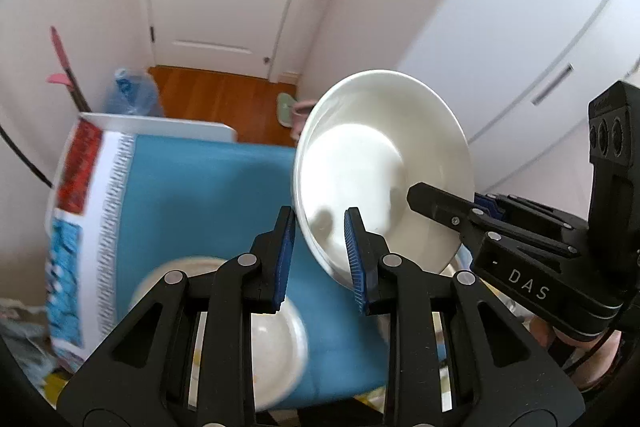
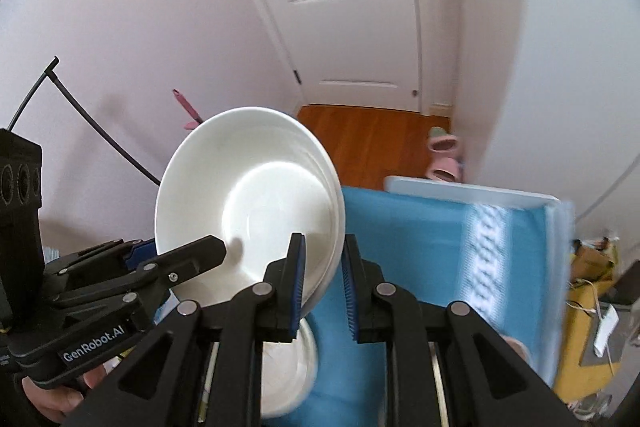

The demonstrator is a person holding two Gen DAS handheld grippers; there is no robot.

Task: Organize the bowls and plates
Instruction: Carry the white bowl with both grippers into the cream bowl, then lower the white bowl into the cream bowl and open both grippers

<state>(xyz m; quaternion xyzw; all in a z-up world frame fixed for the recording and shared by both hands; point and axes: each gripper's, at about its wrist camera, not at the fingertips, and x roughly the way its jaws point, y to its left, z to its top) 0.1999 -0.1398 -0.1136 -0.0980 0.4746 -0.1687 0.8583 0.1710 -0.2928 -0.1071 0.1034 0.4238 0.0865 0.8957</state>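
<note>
A white bowl (image 1: 372, 147) (image 2: 248, 195) hangs tilted in the air above the blue cloth, held by two opposite sides. My left gripper (image 1: 319, 215) is shut on its lower rim, one pad inside and one outside. My right gripper (image 2: 324, 239) is shut on the opposite rim in the same way. A second white edge shows just behind the bowl's right side in the right wrist view. Below it, another white dish (image 1: 276, 347) (image 2: 288, 367) rests on the cloth, partly hidden by the fingers.
A blue cloth (image 1: 208, 195) (image 2: 408, 227) with a patterned border covers the table, with a white board edge (image 1: 160, 125) at its far side. Beyond are a wooden floor (image 2: 360, 131), a white door (image 2: 340, 7), slippers (image 2: 442, 155), and a white cabinet (image 1: 520, 27).
</note>
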